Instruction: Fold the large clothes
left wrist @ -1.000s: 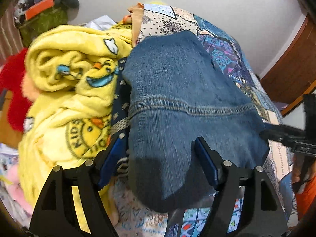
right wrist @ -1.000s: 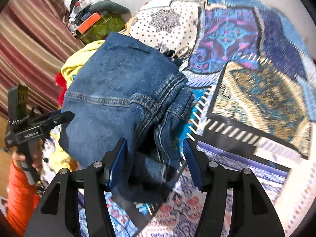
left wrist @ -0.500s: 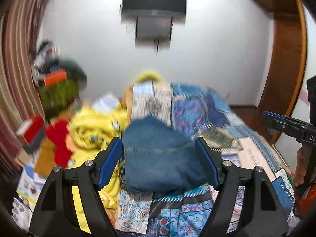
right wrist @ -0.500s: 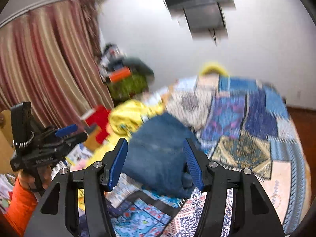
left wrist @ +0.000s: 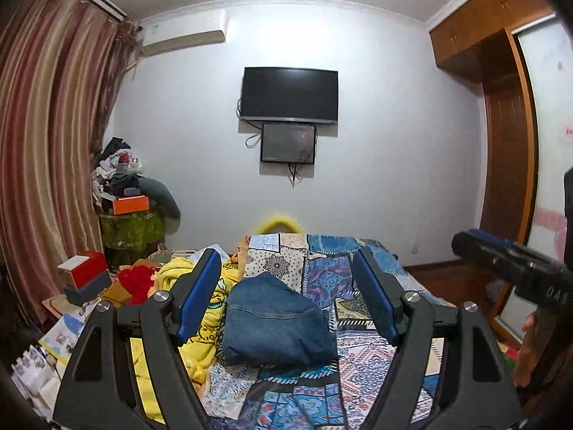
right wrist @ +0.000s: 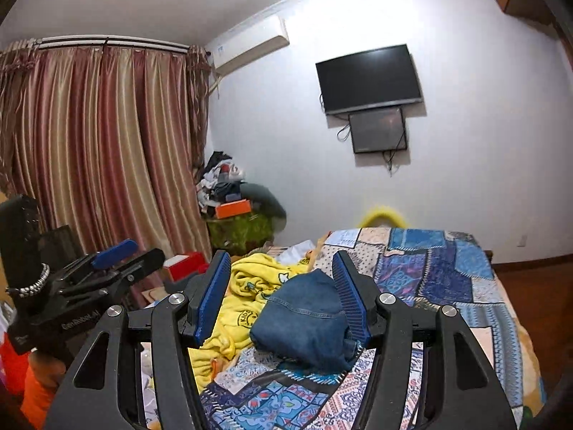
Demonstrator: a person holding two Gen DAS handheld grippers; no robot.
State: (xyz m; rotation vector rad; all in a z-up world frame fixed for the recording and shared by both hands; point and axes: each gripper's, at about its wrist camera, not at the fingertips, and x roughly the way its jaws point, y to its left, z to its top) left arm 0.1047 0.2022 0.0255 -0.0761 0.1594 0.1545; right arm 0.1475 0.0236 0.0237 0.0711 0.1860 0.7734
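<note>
Folded jeans [left wrist: 275,322] in compact denim bundle on patchwork bedspread [left wrist: 358,358], at 6 o'clock of wall TV [left wrist: 289,94], low centre of left wrist view; same jeans [right wrist: 304,322] in right wrist view, stitched seam across top, rolled edge at 4 o'clock side looking loose
Touching yellow blanket [left wrist: 211,301] at 9 o'clock side, blanket crumpled, not folded
Left gripper [left wrist: 286,301] held above bed, jaws wide apart, nothing between blue pads, clear of denim
Right gripper [right wrist: 281,299] likewise spread wide, empty, framing jeans without touching; seen from left view at 3 o'clock edge
Red plush [left wrist: 138,281] and boxes at 9 o'clock beyond blanket, striped curtain [right wrist: 100,150] further at 10 o'clock, clutter pile [left wrist: 121,179] in corner

Judgement: jeans fold looks finished or near it, both tools free; likely step is check and tidy, or move to blanket
For tidy: come down from above, pinch loose rolled edge only, tuck under, avoid catching bedspread beneath
For blanket: grab two corners well apart, lift clear of jeans so bundle not dragged open, spread flat at 3 o'clock side of bed first
</note>
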